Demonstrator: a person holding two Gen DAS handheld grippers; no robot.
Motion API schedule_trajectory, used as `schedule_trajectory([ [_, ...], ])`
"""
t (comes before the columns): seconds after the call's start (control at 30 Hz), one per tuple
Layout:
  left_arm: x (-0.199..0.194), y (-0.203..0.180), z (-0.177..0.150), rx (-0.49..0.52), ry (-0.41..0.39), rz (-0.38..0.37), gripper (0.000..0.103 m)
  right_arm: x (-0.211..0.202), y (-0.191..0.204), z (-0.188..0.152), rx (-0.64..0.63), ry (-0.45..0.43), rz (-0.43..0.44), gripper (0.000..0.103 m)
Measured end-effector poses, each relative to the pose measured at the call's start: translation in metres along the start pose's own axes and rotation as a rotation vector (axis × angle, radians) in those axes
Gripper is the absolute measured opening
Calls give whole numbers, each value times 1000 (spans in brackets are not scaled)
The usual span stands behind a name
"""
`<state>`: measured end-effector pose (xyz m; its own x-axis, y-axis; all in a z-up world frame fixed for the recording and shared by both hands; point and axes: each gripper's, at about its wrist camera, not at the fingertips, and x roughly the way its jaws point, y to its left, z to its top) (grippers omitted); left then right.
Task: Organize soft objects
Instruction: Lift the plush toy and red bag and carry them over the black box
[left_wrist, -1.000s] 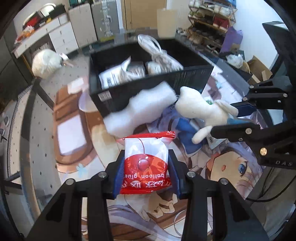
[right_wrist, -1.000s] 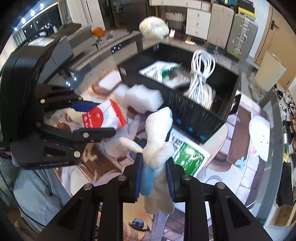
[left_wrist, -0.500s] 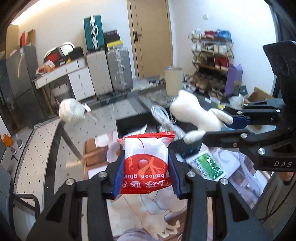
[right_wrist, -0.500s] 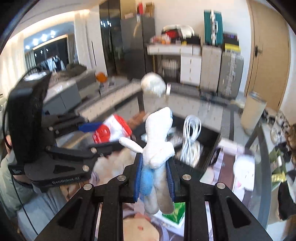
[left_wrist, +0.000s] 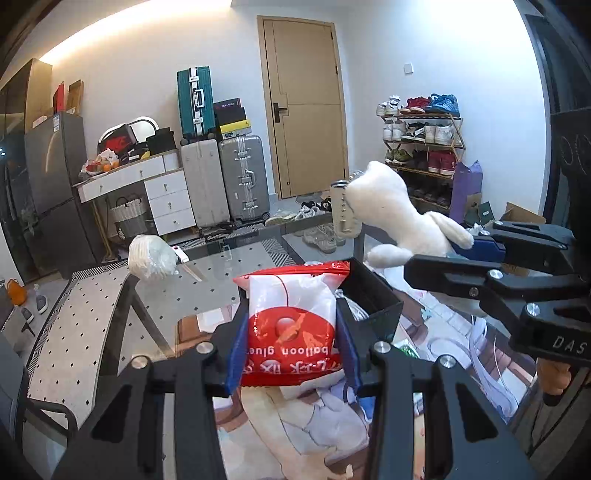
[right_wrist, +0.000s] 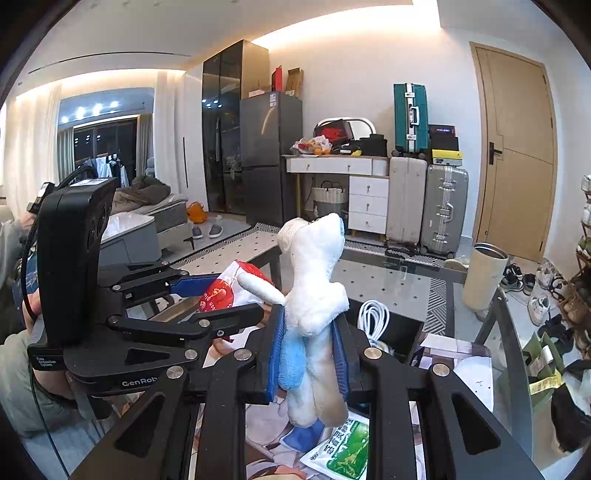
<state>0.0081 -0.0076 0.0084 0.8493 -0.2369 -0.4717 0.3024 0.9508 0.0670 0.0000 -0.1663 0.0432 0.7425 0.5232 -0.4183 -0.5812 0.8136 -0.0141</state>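
Both grippers have tilted upward since a second ago, so the views now take in the room rather than looking down into the bin (left_wrist: 373, 291). Left gripper (left_wrist: 291, 354) is clamped on the red-and-white packet (left_wrist: 291, 325), held upright above the table (left_wrist: 207, 280); right gripper (right_wrist: 308, 354) pinches the white plush (right_wrist: 314, 295) at its blue middle, head up. Both items hang raised near the bin, probably for carrying over its wall before dropping in. Most of the bin is hidden behind packet and plush; only a cable coil (right_wrist: 373, 317) shows inside. Whether other soft things remain on the mat cannot be told.
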Motion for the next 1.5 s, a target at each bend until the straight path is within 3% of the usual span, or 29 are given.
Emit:
schedule_trajectory([
  [0.47,34,3,30,-33,-66,58,42,24,-23,25,41,-47,-81,23],
  [0.93,73,20,57,-92,-128,77,42,64,-53,48,71,-53,-95,23],
  [1.27,80,24,57,-99,-115,81,42,85,-66,47,122,7,-92,23],
  [1.5,96,26,54,-99,-36,101,42,109,-76,39,161,119,-90,23],
])
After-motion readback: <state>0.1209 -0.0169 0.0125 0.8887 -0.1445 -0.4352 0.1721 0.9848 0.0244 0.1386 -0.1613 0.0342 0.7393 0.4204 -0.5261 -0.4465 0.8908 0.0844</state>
